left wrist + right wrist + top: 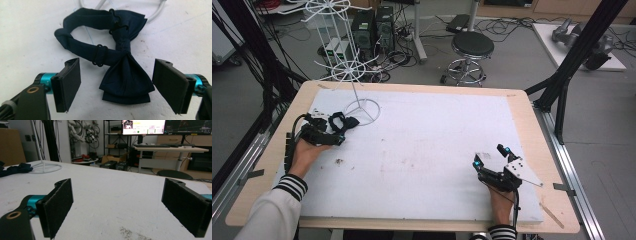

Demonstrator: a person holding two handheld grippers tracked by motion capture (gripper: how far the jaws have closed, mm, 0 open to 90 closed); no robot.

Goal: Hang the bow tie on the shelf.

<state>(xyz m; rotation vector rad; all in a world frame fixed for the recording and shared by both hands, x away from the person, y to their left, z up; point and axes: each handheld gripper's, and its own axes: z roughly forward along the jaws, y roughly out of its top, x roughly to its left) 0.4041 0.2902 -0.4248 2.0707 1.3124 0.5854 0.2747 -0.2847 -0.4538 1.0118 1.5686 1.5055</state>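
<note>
Your left gripper (343, 131) sits at the middle left of the high view, jaws spread wide, right up against the navy bow tie (343, 121). In the left gripper view the bow tie (117, 62) lies flat on the white table cover (30, 32), its lower wing reaching down between the two open pads without touching either. The strap loops toward the upper left, just beside the white wire stand's ring base (364, 110). Your right gripper (491, 154) rests low at the lower right of the high view, jaws wide apart, holding nothing.
</note>
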